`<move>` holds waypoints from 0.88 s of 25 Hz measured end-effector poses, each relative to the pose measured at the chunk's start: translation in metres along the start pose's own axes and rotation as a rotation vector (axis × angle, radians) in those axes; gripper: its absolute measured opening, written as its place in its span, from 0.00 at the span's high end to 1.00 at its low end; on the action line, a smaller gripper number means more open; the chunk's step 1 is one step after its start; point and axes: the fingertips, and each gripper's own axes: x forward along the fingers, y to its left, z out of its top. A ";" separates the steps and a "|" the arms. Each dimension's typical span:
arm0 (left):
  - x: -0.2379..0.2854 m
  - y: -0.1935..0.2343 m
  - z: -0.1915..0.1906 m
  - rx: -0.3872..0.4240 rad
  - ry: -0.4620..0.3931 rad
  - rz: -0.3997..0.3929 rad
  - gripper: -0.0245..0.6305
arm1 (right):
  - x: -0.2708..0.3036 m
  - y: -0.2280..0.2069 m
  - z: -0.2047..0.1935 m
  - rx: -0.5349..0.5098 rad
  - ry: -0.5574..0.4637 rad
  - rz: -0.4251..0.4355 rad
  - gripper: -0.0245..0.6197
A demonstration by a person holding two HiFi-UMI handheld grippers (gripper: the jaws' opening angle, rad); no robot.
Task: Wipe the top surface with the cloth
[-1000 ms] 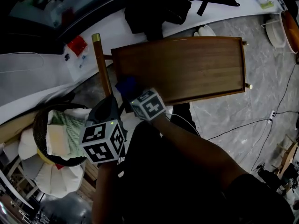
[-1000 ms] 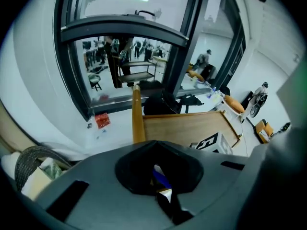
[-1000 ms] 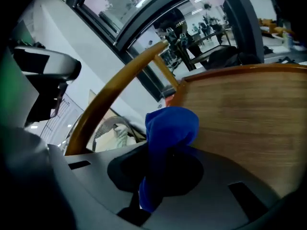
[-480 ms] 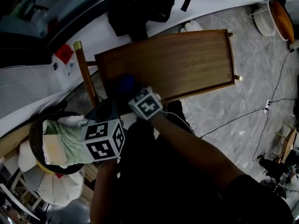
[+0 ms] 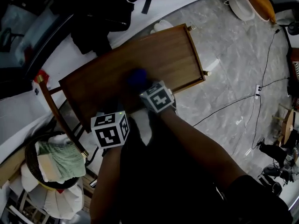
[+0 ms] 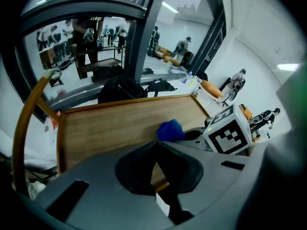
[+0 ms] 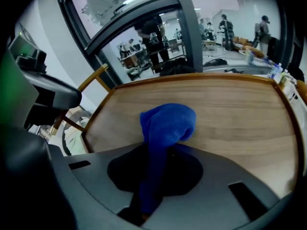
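The brown wooden table top (image 5: 154,50) lies slantwise in the head view. A blue cloth (image 5: 137,77) rests bunched on it near the middle of the near edge. My right gripper (image 7: 160,150) is shut on the blue cloth (image 7: 168,123), which hangs from the jaws onto the table top (image 7: 235,109). My left gripper (image 6: 156,145) is shut with nothing in it, just over the table's near edge. Its camera also shows the cloth (image 6: 169,130) and the table top (image 6: 110,123) ahead. The left gripper's marker cube (image 5: 110,129) sits left of the right gripper's cube (image 5: 159,97).
A wooden rail with brass tips (image 5: 58,118) slants left of the table. A round basket (image 5: 32,164) with folded cloths stands at lower left. Black bags (image 5: 100,13) lie on the white counter beyond. A cable (image 5: 233,106) runs over the marble floor at right.
My right gripper has carried the blue cloth farther along the table top toward its middle. My left gripper has moved from beside the basket up to the table's near edge.
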 end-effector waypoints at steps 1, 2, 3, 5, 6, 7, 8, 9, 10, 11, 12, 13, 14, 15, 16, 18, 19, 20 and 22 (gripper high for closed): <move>0.008 -0.013 0.001 0.004 0.007 -0.010 0.95 | -0.010 -0.018 -0.003 0.010 -0.005 -0.019 0.87; 0.016 -0.026 0.002 0.010 0.013 -0.019 0.95 | -0.019 -0.035 -0.005 0.017 -0.008 -0.037 0.87; 0.022 -0.038 0.004 0.015 0.017 -0.027 0.95 | -0.028 -0.051 -0.007 0.022 -0.009 -0.054 0.87; 0.035 -0.059 0.007 0.027 0.022 -0.040 0.95 | -0.044 -0.083 -0.011 0.024 -0.007 -0.097 0.86; 0.040 -0.069 0.009 0.032 0.022 -0.046 0.95 | -0.053 -0.099 -0.012 0.021 -0.006 -0.123 0.86; 0.045 -0.078 0.011 0.035 0.021 -0.050 0.95 | -0.061 -0.115 -0.014 0.019 -0.002 -0.149 0.87; 0.049 -0.086 0.012 0.037 0.021 -0.053 0.95 | -0.069 -0.129 -0.017 0.020 0.004 -0.173 0.87; 0.053 -0.093 0.014 0.038 0.019 -0.056 0.95 | -0.077 -0.143 -0.020 0.022 0.011 -0.195 0.87; 0.055 -0.100 0.015 0.039 0.018 -0.057 0.95 | -0.084 -0.155 -0.023 0.024 0.019 -0.215 0.86; 0.057 -0.105 0.016 0.041 0.015 -0.057 0.95 | -0.090 -0.166 -0.026 0.025 0.031 -0.236 0.86; 0.059 -0.109 0.017 0.043 0.013 -0.057 0.95 | -0.097 -0.176 -0.029 0.026 0.044 -0.257 0.87; 0.059 -0.113 0.017 0.044 0.011 -0.057 0.95 | -0.102 -0.185 -0.032 0.028 0.058 -0.278 0.87; 0.059 -0.116 0.018 0.043 0.010 -0.057 0.95 | -0.107 -0.192 -0.034 0.032 0.070 -0.296 0.86; 0.058 -0.118 0.019 0.041 0.007 -0.058 0.95 | -0.112 -0.199 -0.035 0.037 0.079 -0.314 0.86; 0.057 -0.119 0.019 0.039 0.005 -0.058 0.95 | -0.116 -0.205 -0.037 0.043 0.086 -0.331 0.86; 0.052 -0.120 0.019 0.037 -0.001 -0.059 0.95 | -0.124 -0.214 -0.040 0.055 0.093 -0.362 0.86; 0.050 -0.119 0.018 0.037 -0.004 -0.060 0.95 | -0.127 -0.218 -0.042 0.060 0.094 -0.376 0.86; 0.046 -0.117 0.017 0.037 -0.007 -0.059 0.95 | -0.130 -0.221 -0.044 0.065 0.095 -0.391 0.86; 0.037 -0.110 0.016 0.035 -0.014 -0.055 0.95 | -0.134 -0.226 -0.046 0.076 0.099 -0.420 0.86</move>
